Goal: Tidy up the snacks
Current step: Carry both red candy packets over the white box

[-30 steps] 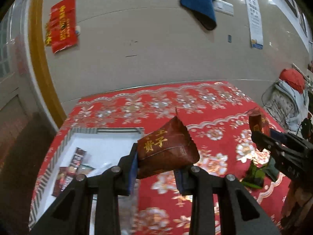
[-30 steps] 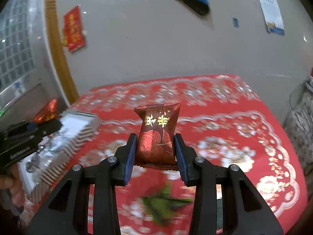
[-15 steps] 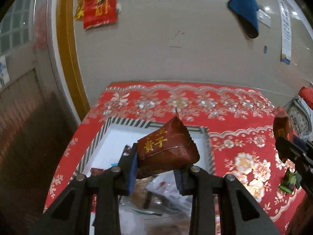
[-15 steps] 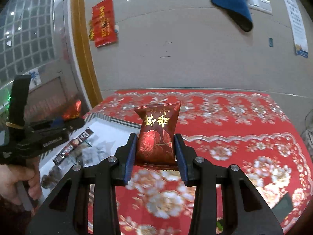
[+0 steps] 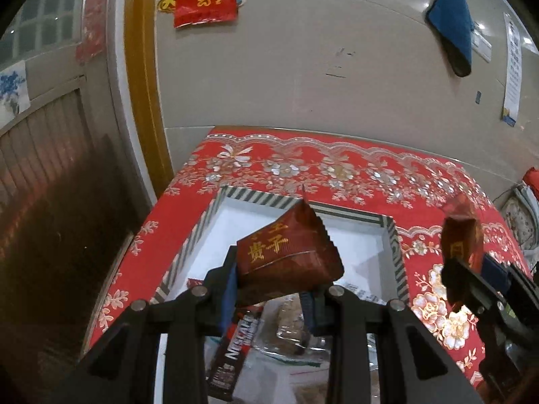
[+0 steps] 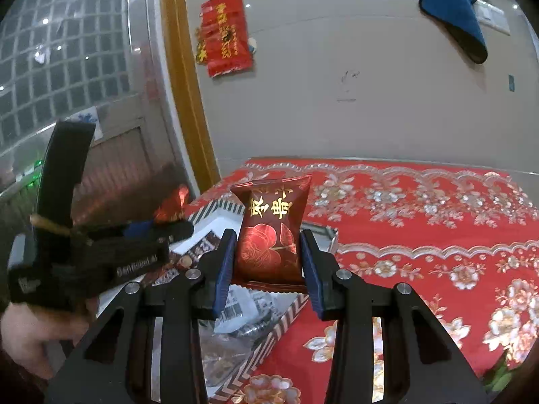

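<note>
- The left gripper (image 5: 273, 289) fingers are clamped on a dark red snack packet (image 5: 286, 256), which is tilted and held above the box.
- The right gripper (image 6: 269, 266) fingers are closed against both sides of a second red snack packet (image 6: 273, 232) printed with gold characters; it is held upright over the near edge of the box.
- Below both grippers a white box with a striped rim (image 5: 397, 252) is seen on the counter, covered by a red floral cloth (image 6: 421, 242).
- Inside the box a Nescafé stick (image 5: 235, 350) and clear-wrapped snacks (image 5: 289, 330) are lying.
- A blue cloth (image 6: 451, 10) is hung on the wall behind.
</note>
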